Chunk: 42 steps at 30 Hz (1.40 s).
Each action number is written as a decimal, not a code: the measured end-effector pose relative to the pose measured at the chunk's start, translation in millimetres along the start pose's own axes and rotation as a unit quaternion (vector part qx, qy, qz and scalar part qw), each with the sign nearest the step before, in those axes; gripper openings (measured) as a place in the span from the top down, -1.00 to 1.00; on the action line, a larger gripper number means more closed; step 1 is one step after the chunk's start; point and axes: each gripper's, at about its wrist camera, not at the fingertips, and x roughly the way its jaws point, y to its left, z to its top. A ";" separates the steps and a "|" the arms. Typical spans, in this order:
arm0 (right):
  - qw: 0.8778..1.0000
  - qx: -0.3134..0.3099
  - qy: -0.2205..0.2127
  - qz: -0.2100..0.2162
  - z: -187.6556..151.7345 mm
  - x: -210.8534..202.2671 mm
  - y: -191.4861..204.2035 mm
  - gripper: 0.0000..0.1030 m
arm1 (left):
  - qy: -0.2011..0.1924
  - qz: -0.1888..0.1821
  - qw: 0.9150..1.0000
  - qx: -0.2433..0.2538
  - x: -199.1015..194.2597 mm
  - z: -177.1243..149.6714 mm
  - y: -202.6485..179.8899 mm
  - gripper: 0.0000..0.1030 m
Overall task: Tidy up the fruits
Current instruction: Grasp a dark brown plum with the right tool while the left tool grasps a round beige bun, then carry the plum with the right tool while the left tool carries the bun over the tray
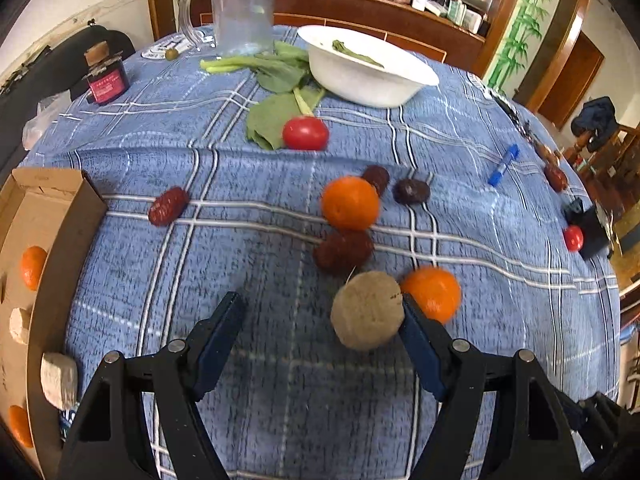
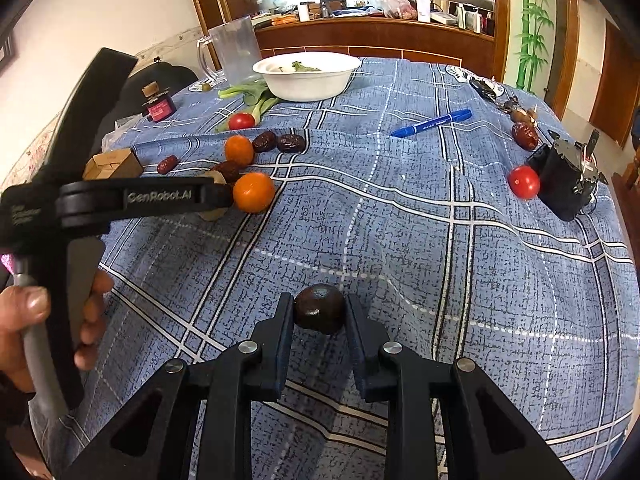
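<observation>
My left gripper is open over the blue checked tablecloth. A tan round fruit lies against its right finger, inside the jaws. Two oranges, dark red dates and a red tomato lie beyond. A cardboard box at the left holds oranges and tan fruits. My right gripper is shut on a dark brown round fruit just above the cloth. The left gripper's body shows at the left of the right wrist view.
A white bowl with a leaf, green leaves, a clear jug and a small red jar stand at the back. A blue marker, a tomato, a date and a black device lie at the right.
</observation>
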 end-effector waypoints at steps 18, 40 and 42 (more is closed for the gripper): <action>1.000 0.014 -0.004 -0.028 -14.8 -16.1 9.2 0.48 | -0.002 -0.071 0.995 0.064 -25.9 -25.7 3.7 0.41; 0.996 0.056 0.000 -0.072 -56.4 -46.6 44.8 0.48 | -0.002 -0.098 0.991 0.095 -94.9 -120.8 49.9 0.41; 0.996 0.057 0.001 -0.072 -56.6 -46.8 49.9 0.48 | -0.006 -0.096 0.991 0.094 -98.9 -120.9 54.1 0.41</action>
